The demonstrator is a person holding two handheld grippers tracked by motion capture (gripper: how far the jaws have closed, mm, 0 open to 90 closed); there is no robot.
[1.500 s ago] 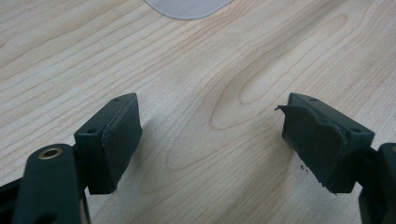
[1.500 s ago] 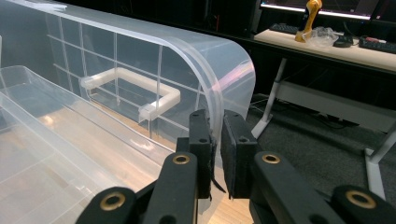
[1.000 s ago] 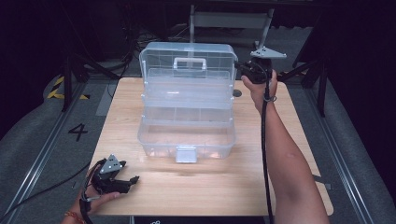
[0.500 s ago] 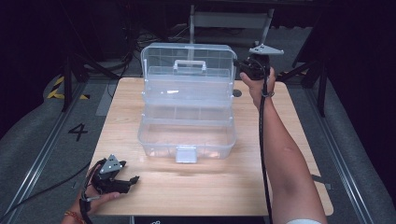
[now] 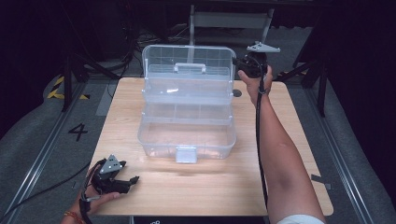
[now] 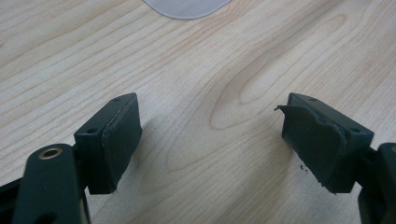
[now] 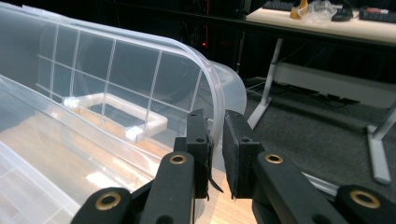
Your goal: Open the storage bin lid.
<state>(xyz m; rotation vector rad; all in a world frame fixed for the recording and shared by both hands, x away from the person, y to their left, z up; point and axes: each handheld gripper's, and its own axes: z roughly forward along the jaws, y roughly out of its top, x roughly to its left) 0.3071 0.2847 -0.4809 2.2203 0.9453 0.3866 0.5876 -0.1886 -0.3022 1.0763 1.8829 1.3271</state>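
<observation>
Lid: clear plastic lid [image 5: 188, 60] of the tiered storage box [image 5: 187, 135] is standing raised at the far side of the wooden table [image 5: 289, 140], its white handle [image 5: 189, 68] facing the person.
Right gripper: right gripper [image 5: 239, 65] is reaching to the lid's right-hand edge at the far end of the table, held high in the person's right hand [image 5: 254, 81].
Right jaws: in the right gripper view the right gripper [image 7: 215, 140] is pinching the lid's curved rim [image 7: 212, 100], the two black jaws sitting nearly together with only the thin plastic wall between them.
Left gripper: left gripper [image 5: 133, 179] is resting on the table at the near left corner, well apart from the box.
Left jaws: in the left gripper view they are standing wide apart over bare wood, holding nothing; a pale rounded edge [image 6: 187, 7], probably the box's front latch, is peeking in at the top.
Key relation: the lid's long axis is running left to right across the table, hinged along the back of the box; the clamped corner is lying on the right, so the right hand is by far the nearer.
Box body: open trays are lying stepped below and in front of the lid.
Judgement: any swing of the lid is looking like the right hand's job, turning about that rear hinge line while the left waits.
</observation>
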